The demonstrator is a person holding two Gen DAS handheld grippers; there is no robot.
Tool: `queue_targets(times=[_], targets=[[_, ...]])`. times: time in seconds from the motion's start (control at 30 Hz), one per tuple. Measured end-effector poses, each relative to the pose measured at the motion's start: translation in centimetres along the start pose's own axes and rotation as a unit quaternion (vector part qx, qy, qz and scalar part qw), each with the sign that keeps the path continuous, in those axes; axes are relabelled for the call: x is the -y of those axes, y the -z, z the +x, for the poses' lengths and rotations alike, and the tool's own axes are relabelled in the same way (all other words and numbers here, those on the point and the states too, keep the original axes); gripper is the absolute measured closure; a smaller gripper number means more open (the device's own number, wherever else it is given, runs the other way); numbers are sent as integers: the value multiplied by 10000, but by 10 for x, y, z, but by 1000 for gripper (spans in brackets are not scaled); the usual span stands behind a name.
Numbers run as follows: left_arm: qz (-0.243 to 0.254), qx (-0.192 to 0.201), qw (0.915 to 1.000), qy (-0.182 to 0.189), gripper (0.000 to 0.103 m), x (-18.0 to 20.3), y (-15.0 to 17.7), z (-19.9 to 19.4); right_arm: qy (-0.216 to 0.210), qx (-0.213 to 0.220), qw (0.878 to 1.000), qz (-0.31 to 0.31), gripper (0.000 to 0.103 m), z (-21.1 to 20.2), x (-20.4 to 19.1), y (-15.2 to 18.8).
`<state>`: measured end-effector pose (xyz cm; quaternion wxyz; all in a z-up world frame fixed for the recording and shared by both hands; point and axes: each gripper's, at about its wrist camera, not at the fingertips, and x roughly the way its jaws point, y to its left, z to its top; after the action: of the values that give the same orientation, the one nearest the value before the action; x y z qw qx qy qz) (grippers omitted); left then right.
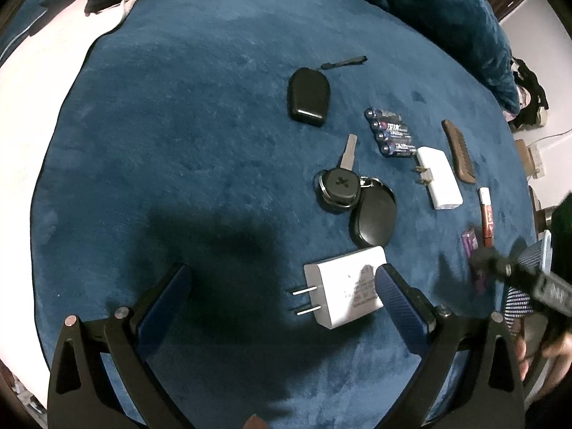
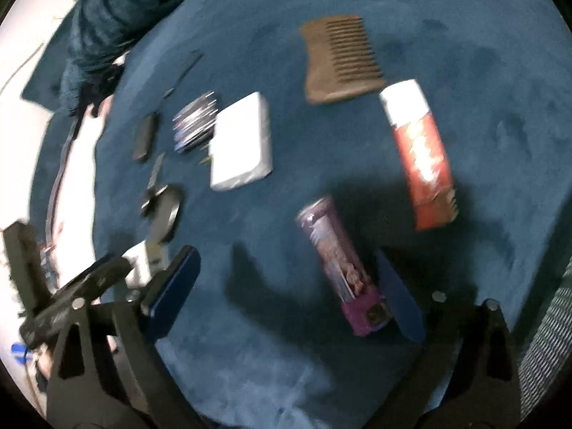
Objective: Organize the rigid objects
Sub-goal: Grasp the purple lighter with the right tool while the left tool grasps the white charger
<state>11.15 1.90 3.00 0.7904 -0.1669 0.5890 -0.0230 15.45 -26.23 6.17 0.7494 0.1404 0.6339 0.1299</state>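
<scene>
The left half of the blue blanket [image 1: 161,143] lies bare, wide room for a hand. The right side is crowded: black case [image 1: 308,97], batteries [image 1: 389,132], keys [image 1: 339,187], two white chargers [image 1: 345,286] [image 1: 439,178], comb [image 1: 459,152], red tube [image 1: 487,214] and purple tube [image 2: 339,264], with narrow lanes between them.

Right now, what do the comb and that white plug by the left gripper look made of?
Comb: probably wood, matte brown, with wide, thick-cut teeth, though the view is blurred. White plug: likely smooth, slightly glossy plastic, with two bare metal prongs that catch the light.
</scene>
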Motion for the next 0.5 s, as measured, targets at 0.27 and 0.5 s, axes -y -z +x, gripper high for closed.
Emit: queue_targets(times=[0.27, 0.5], targets=[[-24, 17, 10000, 94, 1, 2, 1, 0, 984, 215, 9949, -108, 69, -2, -1, 17], [188, 8, 9997, 164, 1, 21, 4, 6, 1166, 357, 9925, 37, 79, -8, 3, 36]])
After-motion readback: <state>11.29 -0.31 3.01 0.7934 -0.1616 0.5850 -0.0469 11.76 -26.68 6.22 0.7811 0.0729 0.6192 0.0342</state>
